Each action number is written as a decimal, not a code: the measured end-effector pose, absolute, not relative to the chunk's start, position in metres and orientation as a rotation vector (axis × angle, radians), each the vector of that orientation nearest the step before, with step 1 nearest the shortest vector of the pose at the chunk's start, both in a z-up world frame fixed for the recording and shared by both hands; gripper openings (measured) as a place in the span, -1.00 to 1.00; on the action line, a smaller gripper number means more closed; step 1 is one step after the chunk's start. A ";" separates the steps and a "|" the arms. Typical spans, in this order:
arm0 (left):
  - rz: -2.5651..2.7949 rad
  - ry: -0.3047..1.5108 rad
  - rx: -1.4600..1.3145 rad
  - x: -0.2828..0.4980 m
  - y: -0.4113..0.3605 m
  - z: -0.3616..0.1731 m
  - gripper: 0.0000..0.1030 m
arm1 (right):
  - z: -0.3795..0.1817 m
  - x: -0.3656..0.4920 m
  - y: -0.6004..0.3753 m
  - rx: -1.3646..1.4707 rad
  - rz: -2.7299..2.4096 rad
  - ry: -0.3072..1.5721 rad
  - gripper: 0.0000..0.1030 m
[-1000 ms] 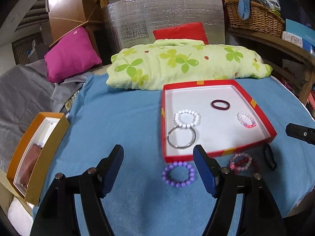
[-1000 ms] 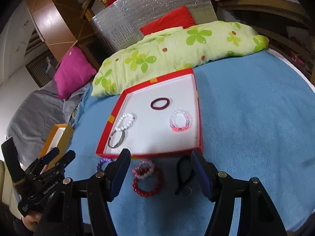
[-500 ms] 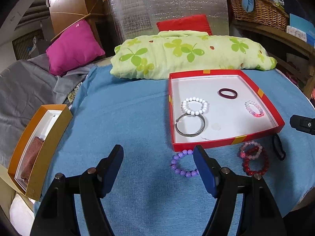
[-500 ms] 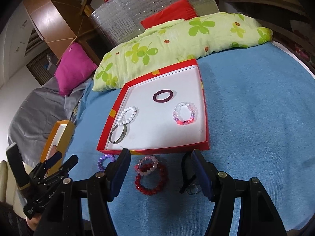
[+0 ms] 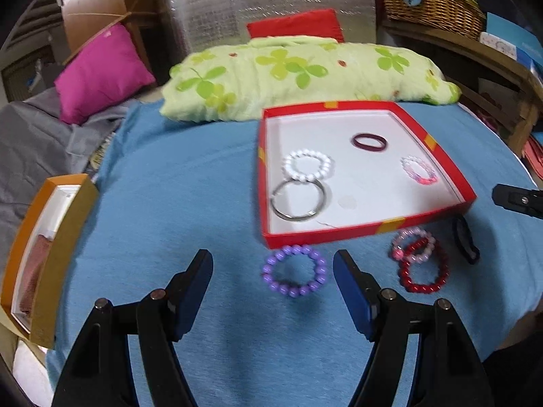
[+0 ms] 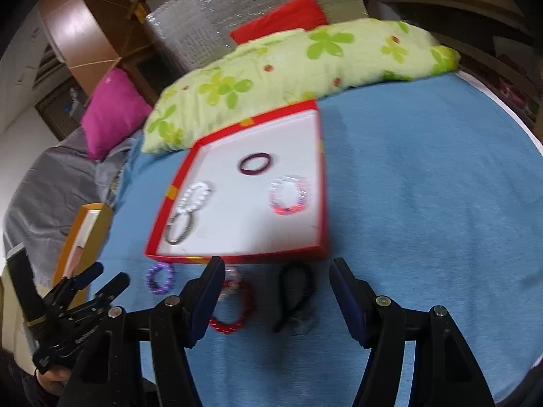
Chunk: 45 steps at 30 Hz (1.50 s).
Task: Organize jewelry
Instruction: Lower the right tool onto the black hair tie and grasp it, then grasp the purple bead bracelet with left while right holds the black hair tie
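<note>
Fingers of the left gripper (image 5: 273, 273) are spread apart and empty, held above the blue cloth (image 5: 176, 183); a purple bead bracelet (image 5: 294, 270) is seen on the cloth between them, just in front of the red tray (image 5: 437, 156). Fingers of the right gripper (image 6: 276, 279) are likewise spread and empty, with a black hair tie (image 6: 293, 291) lying on the cloth between them and a red bead bracelet (image 6: 234, 308) overlapped by a pink bead bracelet (image 5: 412, 244) near the left finger. Inside the tray are shown a white bead bracelet (image 5: 307, 164) touching a silver bangle (image 5: 298, 200), a dark maroon band (image 5: 369, 142) and a pink-and-clear bracelet (image 5: 419, 169). An orange box (image 5: 44, 237) is seen at the cloth's left edge, and a green floral pillow (image 5: 305, 74) behind the tray.
</note>
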State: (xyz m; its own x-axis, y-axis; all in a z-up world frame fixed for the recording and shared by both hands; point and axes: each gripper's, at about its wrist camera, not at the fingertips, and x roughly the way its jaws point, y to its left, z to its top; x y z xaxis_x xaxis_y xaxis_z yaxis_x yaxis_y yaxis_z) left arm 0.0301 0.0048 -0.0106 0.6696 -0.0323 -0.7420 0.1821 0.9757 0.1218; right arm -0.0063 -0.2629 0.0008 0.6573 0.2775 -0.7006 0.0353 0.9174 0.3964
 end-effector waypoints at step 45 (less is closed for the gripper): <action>-0.233 1.057 0.016 0.073 0.018 -0.068 0.43 | -0.027 0.006 -0.268 0.354 0.108 0.943 -0.83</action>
